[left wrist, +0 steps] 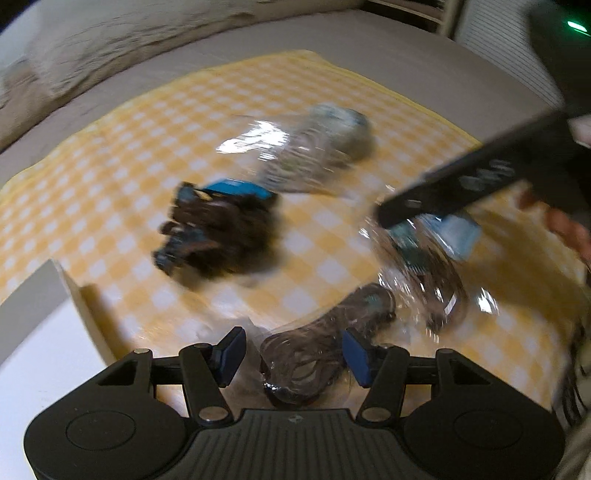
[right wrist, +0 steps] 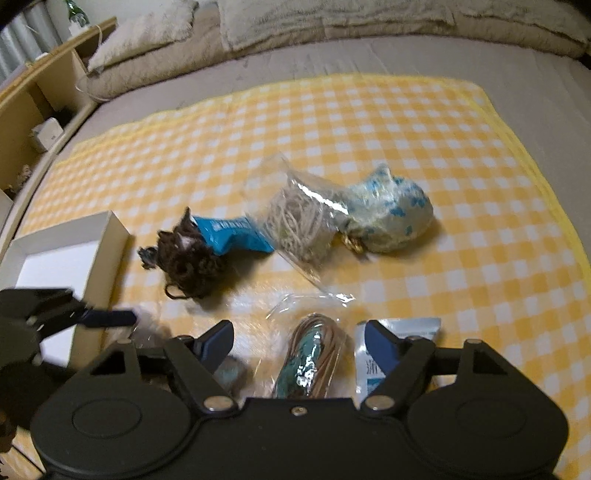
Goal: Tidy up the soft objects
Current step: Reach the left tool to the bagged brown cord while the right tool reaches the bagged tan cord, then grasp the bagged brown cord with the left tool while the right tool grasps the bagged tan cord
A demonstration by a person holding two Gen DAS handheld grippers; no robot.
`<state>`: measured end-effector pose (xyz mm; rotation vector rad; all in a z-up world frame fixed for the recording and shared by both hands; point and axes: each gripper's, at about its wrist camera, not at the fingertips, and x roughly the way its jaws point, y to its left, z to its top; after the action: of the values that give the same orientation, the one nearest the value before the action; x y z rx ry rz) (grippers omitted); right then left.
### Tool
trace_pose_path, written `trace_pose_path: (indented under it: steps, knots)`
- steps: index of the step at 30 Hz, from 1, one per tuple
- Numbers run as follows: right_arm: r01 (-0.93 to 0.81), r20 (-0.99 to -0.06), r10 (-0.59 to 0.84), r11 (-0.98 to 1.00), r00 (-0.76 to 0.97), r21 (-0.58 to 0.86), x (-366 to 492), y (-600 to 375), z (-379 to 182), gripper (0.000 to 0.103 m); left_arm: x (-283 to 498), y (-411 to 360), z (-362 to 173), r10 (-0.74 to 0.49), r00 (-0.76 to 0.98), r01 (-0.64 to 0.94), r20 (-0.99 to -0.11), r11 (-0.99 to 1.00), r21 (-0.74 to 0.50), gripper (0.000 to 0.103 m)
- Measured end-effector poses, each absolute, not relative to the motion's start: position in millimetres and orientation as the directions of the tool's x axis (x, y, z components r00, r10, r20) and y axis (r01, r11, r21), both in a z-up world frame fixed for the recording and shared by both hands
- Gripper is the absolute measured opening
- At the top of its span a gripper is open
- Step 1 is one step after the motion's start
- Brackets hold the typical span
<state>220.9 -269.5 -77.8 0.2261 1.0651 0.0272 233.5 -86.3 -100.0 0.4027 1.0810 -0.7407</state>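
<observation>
My left gripper point(left wrist: 293, 356) points down with its blue pads apart around a clear bag of dark brown cord point(left wrist: 314, 343); the left pad stands clear of the bag. My right gripper point(right wrist: 299, 345) is open over a clear bag of brown and teal yarn point(right wrist: 314, 354), beside a white and blue packet point(right wrist: 402, 332). On the yellow checked cloth point(right wrist: 369, 122) lie dark brown yarn point(right wrist: 188, 258) with a blue packet point(right wrist: 232, 232), a bag of cream yarn point(right wrist: 299, 221) and a pale ball with blue spots point(right wrist: 388, 214). One left finger point(right wrist: 110, 317) shows at the right view's left.
A white open box point(right wrist: 55, 266) sits at the cloth's left edge. The cloth lies on a grey bed with pillows point(right wrist: 332, 22) at the far side. A wooden shelf point(right wrist: 44, 85) stands along the left.
</observation>
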Motion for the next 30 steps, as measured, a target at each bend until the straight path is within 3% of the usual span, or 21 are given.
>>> trace_pose_path:
  steps: [10, 16, 19, 23, 30]
  knots:
    - [0.116, -0.919, 0.098, 0.981, 0.381, 0.153, 209, -265, -105, 0.083, 203, -103, -105, -0.382, 0.096, 0.837, -0.919, 0.531, -0.134, 0.060]
    - [0.116, -0.931, 0.106, 0.981, 0.350, 0.155, 194, -271, -115, 0.084, 198, -114, -113, -0.371, -0.018, 0.842, -0.929, 0.495, -0.214, 0.067]
    - [0.079, -0.933, 0.095, 0.988, 0.346, 0.130, 193, -266, -118, 0.084, 191, -119, -114, -0.358, 0.018, 0.861, -0.934, 0.480, -0.168, 0.075]
    - [0.007, -0.935, 0.092, 0.995, 0.341, 0.100, 190, -259, -119, 0.083, 185, -126, -113, -0.358, 0.041, 0.876, -0.933, 0.462, -0.139, 0.076]
    - [-0.064, -0.942, 0.073, 0.996, 0.327, 0.054, 187, -256, -121, 0.065, 182, -138, -121, -0.312, 0.040, 0.897, -0.949, 0.430, -0.103, 0.076]
